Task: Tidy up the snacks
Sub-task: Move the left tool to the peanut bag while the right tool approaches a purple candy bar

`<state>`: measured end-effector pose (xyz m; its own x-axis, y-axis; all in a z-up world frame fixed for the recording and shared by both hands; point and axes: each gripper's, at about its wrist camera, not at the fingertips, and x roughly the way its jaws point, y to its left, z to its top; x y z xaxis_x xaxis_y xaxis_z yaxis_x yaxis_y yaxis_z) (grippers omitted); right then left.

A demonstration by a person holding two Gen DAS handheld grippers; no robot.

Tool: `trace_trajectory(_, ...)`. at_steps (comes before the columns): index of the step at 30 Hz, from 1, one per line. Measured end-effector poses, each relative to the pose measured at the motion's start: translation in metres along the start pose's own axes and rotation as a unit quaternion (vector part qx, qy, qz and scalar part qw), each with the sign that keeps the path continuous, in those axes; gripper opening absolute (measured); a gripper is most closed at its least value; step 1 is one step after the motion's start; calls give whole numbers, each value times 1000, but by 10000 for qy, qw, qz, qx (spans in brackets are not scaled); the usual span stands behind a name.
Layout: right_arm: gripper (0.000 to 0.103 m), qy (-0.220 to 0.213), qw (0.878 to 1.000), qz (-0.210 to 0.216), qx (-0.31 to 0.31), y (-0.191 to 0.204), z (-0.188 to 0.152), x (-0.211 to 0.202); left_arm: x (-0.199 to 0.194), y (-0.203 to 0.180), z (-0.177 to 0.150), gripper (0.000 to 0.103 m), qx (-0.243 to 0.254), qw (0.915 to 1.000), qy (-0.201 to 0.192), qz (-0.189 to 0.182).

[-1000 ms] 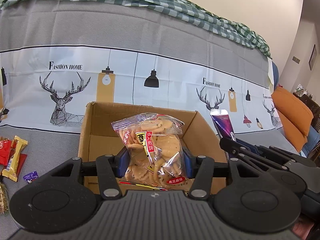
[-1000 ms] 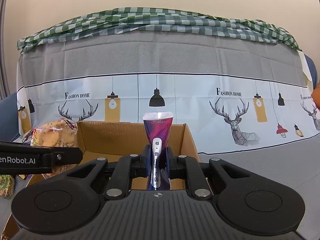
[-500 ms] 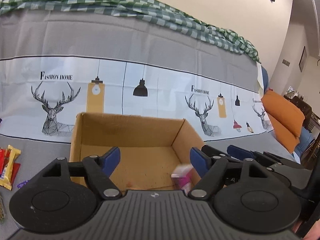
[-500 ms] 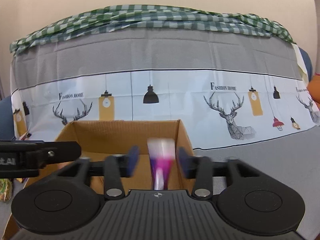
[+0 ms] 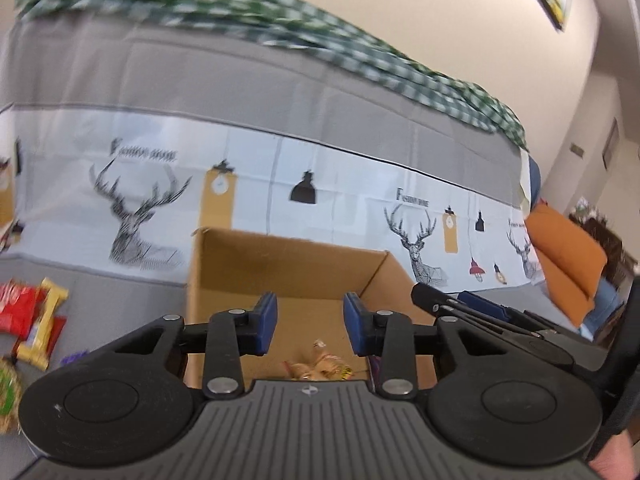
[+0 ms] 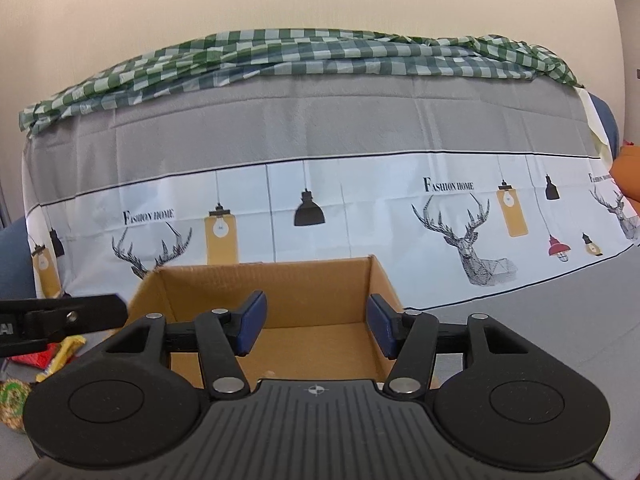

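An open cardboard box (image 5: 288,276) stands on the grey cover in front of both grippers. A clear bag of crackers (image 5: 320,364) lies on its floor, partly hidden behind my left gripper (image 5: 310,322). That gripper's blue jaws are closing with nothing between them. A dark purple packet edge (image 5: 374,362) shows beside the crackers. My right gripper (image 6: 316,328) hangs over the box (image 6: 272,284), open and holding nothing. In the left wrist view the right gripper (image 5: 452,300) reaches in at the box's right corner.
Loose snacks lie left of the box: a red packet (image 5: 16,312), a yellow bar (image 5: 42,332) and a green bag (image 5: 6,396). A deer-print cover drapes the sofa back (image 6: 320,208) behind. Orange cushions (image 5: 568,264) sit at the right.
The left gripper let go of the cracker bag and the right let go of the purple packet; both dropped into the box. The left jaws opened wide, then narrowed, and that gripper shifted left.
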<state>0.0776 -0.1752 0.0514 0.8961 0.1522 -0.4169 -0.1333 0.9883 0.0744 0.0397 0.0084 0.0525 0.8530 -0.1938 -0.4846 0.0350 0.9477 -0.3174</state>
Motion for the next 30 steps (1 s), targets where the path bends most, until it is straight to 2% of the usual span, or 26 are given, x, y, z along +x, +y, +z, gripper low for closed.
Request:
trace_trajectory(3, 56, -97, 9999, 48, 60, 12, 0, -3, -17, 20, 5, 40, -67, 9998, 74, 184)
trace_trajectory(5, 41, -116, 9997, 116, 183, 20, 0, -4, -31, 34, 11, 40, -4, 9994, 115, 340)
trace_trajectory(6, 30, -112, 9994, 203, 260, 24, 0, -4, -38, 41, 13, 40, 69, 9991, 110, 411)
trace_trajectory(7, 26, -103, 9988, 330, 336, 29, 0, -5, -46, 48, 16, 41, 206, 9985, 94, 507)
trace_trajectory(11, 26, -209, 9970, 696, 262, 61, -1, -13, -72, 83, 11, 42, 630, 9929, -73, 1007)
trace_trajectory(13, 26, -214, 9956, 906, 100, 81, -6, -18, -77, 110, -1, 42, 435, 9911, -74, 1254)
trace_trajectory(16, 26, -133, 9930, 1164, -127, 111, -13, -21, -76, 147, -12, 42, -103, 9871, 382, 1550)
trace_trajectory(21, 26, -6, 9867, 1546, -494, 161, -28, -24, -83, 186, -15, 44, -688, 9829, 489, 1635)
trace_trajectory(26, 26, 239, 9799, 1780, -871, 205, -44, -20, -79, 205, -19, 45, -882, 9789, 581, 1747)
trace_trajectory(30, 27, 592, 9752, 1837, -1087, 232, -59, -8, -75, 215, -22, 50, -950, 9771, 619, 1802)
